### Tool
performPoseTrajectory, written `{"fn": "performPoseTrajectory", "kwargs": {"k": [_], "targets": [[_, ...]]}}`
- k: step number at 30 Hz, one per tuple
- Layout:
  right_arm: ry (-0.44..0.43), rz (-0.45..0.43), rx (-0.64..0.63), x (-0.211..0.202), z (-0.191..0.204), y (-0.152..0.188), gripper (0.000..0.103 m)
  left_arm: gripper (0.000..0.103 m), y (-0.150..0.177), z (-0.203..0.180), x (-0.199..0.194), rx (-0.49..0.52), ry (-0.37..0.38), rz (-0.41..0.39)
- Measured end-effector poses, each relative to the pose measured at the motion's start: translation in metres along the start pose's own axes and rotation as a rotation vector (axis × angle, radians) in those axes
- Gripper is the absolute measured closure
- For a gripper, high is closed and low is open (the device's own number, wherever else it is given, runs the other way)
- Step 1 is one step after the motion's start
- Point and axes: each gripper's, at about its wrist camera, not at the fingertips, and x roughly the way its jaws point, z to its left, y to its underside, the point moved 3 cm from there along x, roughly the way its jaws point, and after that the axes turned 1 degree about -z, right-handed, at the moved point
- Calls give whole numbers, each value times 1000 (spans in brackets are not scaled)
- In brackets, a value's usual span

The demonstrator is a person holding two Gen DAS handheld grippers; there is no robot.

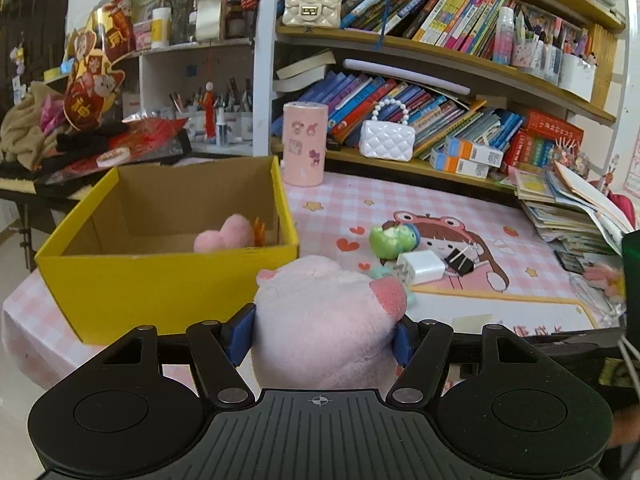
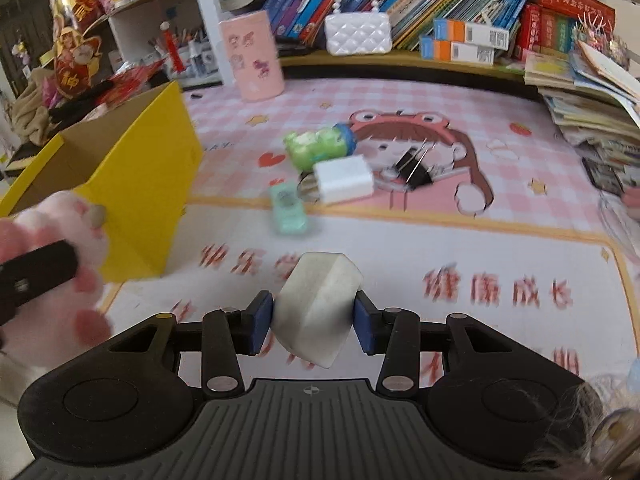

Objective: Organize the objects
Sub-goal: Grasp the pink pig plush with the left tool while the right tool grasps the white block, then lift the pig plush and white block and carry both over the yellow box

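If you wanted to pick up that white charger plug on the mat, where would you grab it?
Grip the white charger across its blocky body's flat sides, coming from above. Its metal prongs stick out toward the mint toy car, so avoid that end.

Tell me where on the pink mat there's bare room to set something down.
Free: the mat's near strip with red lettering, right of the yellow box. Also the checked stretch before the shelf. Crowded: the middle cluster of green toy, white charger, binder clips, mint toy car.
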Motion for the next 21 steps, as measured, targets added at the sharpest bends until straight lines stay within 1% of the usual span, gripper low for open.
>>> {"fn": "performPoseTrajectory", "kwargs": {"k": [3, 8, 15, 21], "targets": [[-9, 23, -11, -11, 18, 13, 63, 37, 8, 13, -7, -13, 17, 14], [-15, 31, -67, -24, 55, 34, 63, 37, 26, 41, -27, -40, 27, 41], [-44, 41, -129, -37, 109, 63, 65, 37, 51, 80, -54, -57, 7, 82], [-75, 51, -151, -44, 147, 84, 66, 37, 65, 111, -77, -70, -19, 94]]}}
